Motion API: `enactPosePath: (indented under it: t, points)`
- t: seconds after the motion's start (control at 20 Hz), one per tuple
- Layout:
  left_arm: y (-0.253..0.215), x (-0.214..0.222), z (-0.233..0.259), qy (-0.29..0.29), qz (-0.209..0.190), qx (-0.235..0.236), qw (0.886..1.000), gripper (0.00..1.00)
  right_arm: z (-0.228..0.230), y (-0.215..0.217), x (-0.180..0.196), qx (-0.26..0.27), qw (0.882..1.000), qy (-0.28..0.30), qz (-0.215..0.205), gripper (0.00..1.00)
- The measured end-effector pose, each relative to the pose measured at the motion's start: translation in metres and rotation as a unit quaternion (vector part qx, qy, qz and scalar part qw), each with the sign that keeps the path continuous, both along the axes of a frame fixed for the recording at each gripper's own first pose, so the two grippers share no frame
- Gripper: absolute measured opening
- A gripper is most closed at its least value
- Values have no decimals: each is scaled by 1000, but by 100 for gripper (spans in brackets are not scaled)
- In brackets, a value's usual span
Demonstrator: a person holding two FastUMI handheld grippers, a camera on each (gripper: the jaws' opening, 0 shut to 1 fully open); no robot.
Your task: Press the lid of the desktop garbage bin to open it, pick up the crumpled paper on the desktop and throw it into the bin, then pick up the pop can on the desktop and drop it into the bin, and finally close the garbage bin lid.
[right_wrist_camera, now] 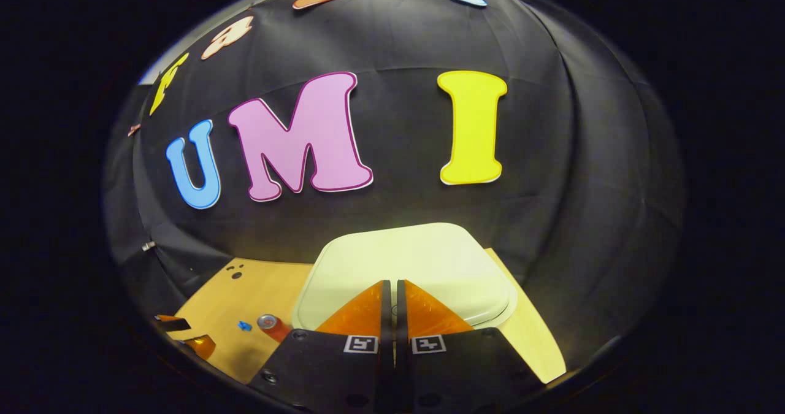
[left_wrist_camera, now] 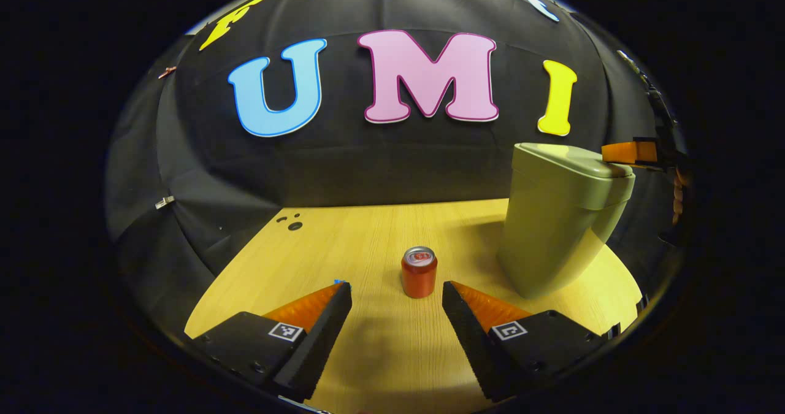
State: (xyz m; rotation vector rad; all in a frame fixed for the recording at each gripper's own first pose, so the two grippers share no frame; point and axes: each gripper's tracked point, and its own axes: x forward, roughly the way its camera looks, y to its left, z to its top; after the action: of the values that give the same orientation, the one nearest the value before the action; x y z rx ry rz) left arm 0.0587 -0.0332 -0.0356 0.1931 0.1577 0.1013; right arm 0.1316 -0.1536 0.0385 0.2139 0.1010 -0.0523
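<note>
Black cloth walls enclose a pale wooden desktop with small dark holes at its far left. The left gripper hovers with fingers spread, empty, the upright pop can just beyond. Rightward stands the garbage bin, lid down; the right gripper, fingers pressed together, sits over it.

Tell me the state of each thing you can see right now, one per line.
Garbage bin: upright on the table, lid down.
Pop can: upright on the table, ungrasped.
Left gripper: open, empty, short of the can.
Right gripper: shut, empty, over the lid.
</note>
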Motion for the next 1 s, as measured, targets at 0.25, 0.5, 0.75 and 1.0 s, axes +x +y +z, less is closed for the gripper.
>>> enactPosePath:
  t: [0.25, 0.5, 0.75, 1.0]
  points:
    - [2, 0, 11, -20, -19, 13, 1000, 96, 37, -14, -20, 2, 998, -43, -39, 5]
    - [19, -12, 22, -43, -37, -5, 998, 96, 71, -5, -50, -4, 994, -77, -73, 5]
    - [49, -23, 29, -74, -32, -16, 997, 96, 83, 20, -80, -45, 990, -101, -87, 5]
    - [82, -36, 17, -79, -19, -27, 996, 96, 77, 56, -99, -58, 989, -108, -77, 11]
